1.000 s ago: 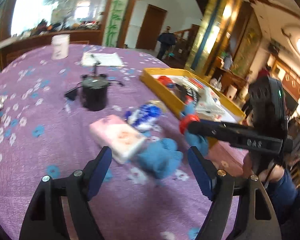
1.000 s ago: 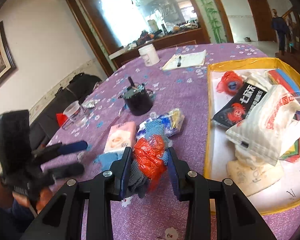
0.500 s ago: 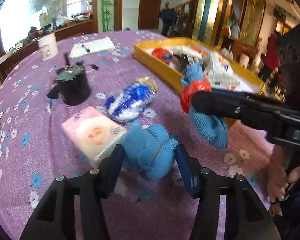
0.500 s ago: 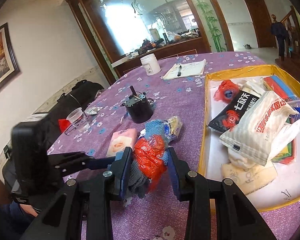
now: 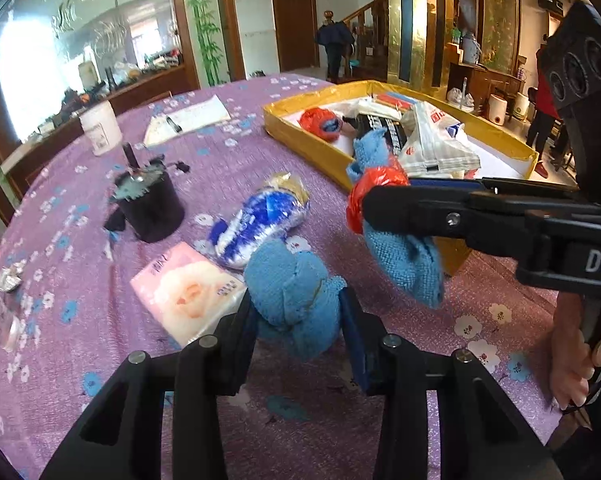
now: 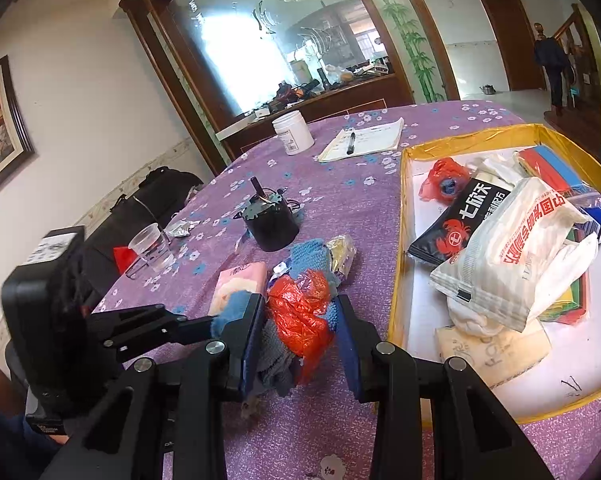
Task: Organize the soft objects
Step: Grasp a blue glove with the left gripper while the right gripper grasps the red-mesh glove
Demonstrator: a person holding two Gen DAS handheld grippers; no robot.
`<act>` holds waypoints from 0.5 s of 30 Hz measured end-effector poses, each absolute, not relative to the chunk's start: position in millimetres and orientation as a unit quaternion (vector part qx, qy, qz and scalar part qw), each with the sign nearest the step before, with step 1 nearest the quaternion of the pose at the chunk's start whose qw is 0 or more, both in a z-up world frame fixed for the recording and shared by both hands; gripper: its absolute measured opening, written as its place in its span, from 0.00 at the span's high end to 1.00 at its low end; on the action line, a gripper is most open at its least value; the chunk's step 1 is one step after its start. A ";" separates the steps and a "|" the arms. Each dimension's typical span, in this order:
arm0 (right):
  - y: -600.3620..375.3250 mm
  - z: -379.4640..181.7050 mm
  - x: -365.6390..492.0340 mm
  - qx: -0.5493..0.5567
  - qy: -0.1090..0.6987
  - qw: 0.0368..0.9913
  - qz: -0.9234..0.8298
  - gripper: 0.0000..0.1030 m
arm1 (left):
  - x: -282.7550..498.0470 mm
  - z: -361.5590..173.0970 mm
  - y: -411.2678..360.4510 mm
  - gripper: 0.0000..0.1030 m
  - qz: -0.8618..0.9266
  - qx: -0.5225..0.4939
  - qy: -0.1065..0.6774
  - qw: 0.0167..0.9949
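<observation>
Rolled blue terry-cloth bundle (image 5: 296,296) sits between the jaws of the left gripper (image 5: 298,332), which are closing on it w/ both pads at its sides; its long axis runs roughly along the fingers, fat end pointing away from the camera toward the crinkly blue-and-white foil snack bag (image 5: 260,220) just beyond the jaws. Pink rectangular tissue pack (image 5: 188,292) lies flat just outside the left jaw, touching the bundle or nearly so, can't tell. Left gripper tilts down at the purple flowered tablecloth (image 5: 80,280). Right gripper (image 6: 300,336) is clenched on a second bundle, blue towel wrapped w/ crumpled red plastic bag (image 6: 300,312); that bundle's long axis runs across the jaws' line, one blue end poking up past the fingertips, the other hanging below, clear of the cloth. From the left wrist view the right gripper reaches in from the right side, nearly level, a bare hand (image 5: 572,360) on its grip. Yellow-rimmed shallow cardboard tray (image 6: 480,140) w/ packets sits well to the right of the right jaws.
</observation>
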State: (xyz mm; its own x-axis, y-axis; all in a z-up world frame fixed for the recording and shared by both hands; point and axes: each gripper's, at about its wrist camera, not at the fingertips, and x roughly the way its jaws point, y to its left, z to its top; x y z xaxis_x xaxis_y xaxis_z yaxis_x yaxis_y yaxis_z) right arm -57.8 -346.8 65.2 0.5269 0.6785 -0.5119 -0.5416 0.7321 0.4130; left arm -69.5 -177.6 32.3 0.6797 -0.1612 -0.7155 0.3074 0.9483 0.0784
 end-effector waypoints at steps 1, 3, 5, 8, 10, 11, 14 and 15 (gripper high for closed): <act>-346.8 65.2 -57.4 0.102 0.337 0.868 0.352 0.63 | -71.5 34.4 -178.3 0.63 -0.124 0.102 0.373 0.914; -347.1 65.3 -57.3 0.102 0.336 0.868 0.350 0.63 | -73.4 37.8 -179.8 0.63 -0.117 0.112 0.362 0.918; -346.9 65.0 -57.1 0.102 0.337 0.868 0.350 0.63 | -77.1 42.0 -181.1 0.63 -0.109 0.120 0.351 0.922; -346.6 65.0 -57.4 0.101 0.337 0.869 0.348 0.63 | -80.0 46.7 -180.4 0.62 -0.101 0.128 0.340 0.926; -346.4 65.0 -57.5 0.100 0.338 0.869 0.347 0.63 | -81.4 49.7 -179.2 0.62 -0.095 0.133 0.334 0.928; -346.4 65.1 -57.4 0.100 0.338 0.869 0.346 0.63 | -82.2 50.9 -178.9 0.62 -0.093 0.135 0.332 0.929; -346.3 65.2 -57.9 0.099 0.338 0.870 0.346 0.63 | -84.4 53.2 -178.9 0.62 -0.089 0.139 0.327 0.930; -346.6 65.3 -58.3 0.099 0.338 0.870 0.345 0.63 | -84.9 53.1 -178.9 0.62 -0.087 0.141 0.326 0.931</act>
State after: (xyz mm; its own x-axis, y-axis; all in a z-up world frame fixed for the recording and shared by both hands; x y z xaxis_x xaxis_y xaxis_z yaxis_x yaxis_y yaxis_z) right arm -58.3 -346.6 65.3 0.5334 0.6678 -0.5191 -0.5336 0.7419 0.4061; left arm -84.8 -178.9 53.1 0.7725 -0.0692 -0.6313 0.2533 0.9451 0.2064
